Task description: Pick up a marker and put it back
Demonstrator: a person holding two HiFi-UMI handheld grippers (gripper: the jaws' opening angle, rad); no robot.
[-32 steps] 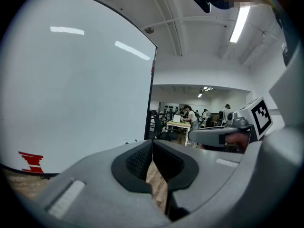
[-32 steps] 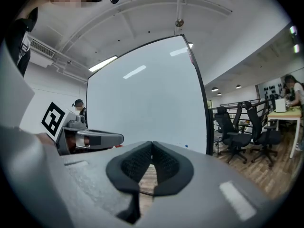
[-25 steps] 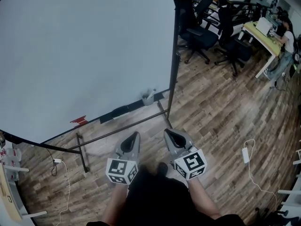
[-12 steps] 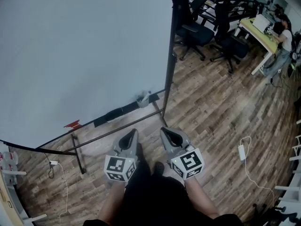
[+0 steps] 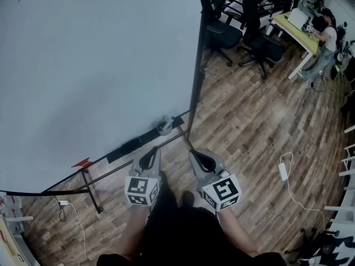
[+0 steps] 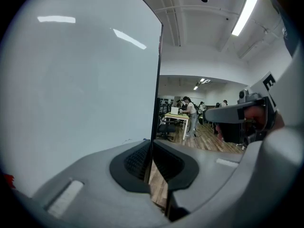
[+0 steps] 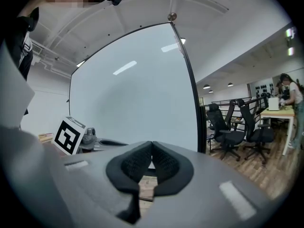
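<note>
A big whiteboard [image 5: 94, 60] on a dark stand fills the left of the head view. Along its bottom ledge lie dark, long items [image 5: 132, 143] that I cannot tell apart as markers, a small grey holder [image 5: 164, 126] and a red piece [image 5: 82, 163]. My left gripper [image 5: 149, 156] is shut and empty, its tips just below that ledge. My right gripper [image 5: 199, 156] is beside it, also shut and empty, near the stand's right post [image 5: 195, 82]. The left gripper view shows the pads [image 6: 142, 158] together before the board edge. In the right gripper view the pads [image 7: 164, 163] meet.
Black office chairs [image 5: 222, 35] stand behind the board to the right. A person [image 5: 324, 37] is at a yellow-green desk [image 5: 294, 24] far right. A white power adapter [image 5: 283, 170] with cable lies on the wood floor. The stand's leg [image 5: 94, 190] and a cable [image 5: 64, 204] are at lower left.
Both grippers have come closer to the whiteboard's bottom ledge, and the left one has reached forward more. Both stayed shut.
</note>
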